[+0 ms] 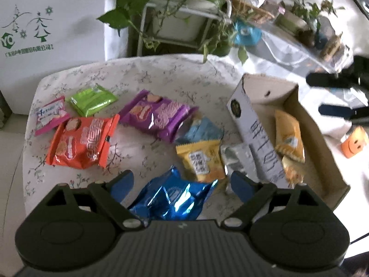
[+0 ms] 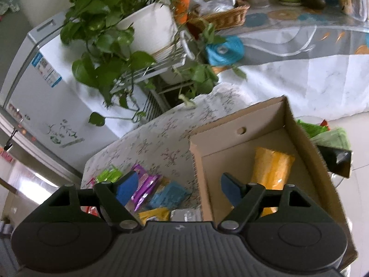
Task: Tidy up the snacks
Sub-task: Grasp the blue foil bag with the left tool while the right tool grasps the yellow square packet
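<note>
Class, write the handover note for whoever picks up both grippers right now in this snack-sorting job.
Left gripper: open, empty, over the blue foil packet.
Right gripper: open, empty, straddling the near wall of the cardboard box.
Done: yellow packets lie in the box.
Left on the floral cloth: blue foil, orange packet, purple packet, green packet, pink packet, light-blue packet, yellow packet, silver packet.

Left black two-finger tool with blue pads, fingers spread wide, hovering over the floral-cloth worktop, right black blue-padded tool likewise spread wide, empty, above that worktop's edge
</note>
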Demonstrator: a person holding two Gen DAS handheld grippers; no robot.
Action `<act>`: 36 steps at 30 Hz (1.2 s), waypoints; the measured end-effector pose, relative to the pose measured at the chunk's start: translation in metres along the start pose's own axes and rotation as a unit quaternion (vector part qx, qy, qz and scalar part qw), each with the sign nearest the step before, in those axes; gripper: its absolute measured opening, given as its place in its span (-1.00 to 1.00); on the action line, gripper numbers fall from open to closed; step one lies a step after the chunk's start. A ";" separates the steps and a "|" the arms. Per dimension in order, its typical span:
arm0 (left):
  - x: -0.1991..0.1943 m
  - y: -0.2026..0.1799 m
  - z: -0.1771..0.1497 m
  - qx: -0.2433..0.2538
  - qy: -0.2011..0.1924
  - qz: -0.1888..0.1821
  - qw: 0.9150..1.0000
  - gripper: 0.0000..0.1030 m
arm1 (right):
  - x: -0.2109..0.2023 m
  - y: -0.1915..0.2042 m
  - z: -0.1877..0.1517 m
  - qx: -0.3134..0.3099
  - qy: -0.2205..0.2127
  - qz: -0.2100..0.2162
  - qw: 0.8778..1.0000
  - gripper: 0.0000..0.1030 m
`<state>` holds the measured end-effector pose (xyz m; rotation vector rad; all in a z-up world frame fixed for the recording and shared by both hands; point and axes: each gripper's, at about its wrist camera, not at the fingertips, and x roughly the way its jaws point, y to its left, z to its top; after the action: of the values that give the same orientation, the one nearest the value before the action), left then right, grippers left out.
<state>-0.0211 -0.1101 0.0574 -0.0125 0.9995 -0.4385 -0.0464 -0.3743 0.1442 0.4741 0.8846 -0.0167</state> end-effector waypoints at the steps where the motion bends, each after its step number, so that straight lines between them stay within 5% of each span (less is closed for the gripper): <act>1: 0.003 -0.001 -0.003 0.010 0.003 -0.002 1.000 0.76 | 0.002 0.002 0.000 0.001 0.005 0.006 1.000 0.63; 20: 0.050 -0.017 -0.031 0.114 0.027 0.055 0.992 0.68 | 0.038 0.034 -0.022 -0.001 0.081 0.052 0.995 0.63; 36: 0.024 0.045 -0.029 0.011 0.009 0.043 0.999 0.24 | 0.097 0.063 -0.052 -0.004 0.163 0.021 0.986 0.58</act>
<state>-0.0176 -0.0720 0.0124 0.0548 1.0097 -0.3705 -0.0094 -0.2795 0.0689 0.4961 1.1947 0.1047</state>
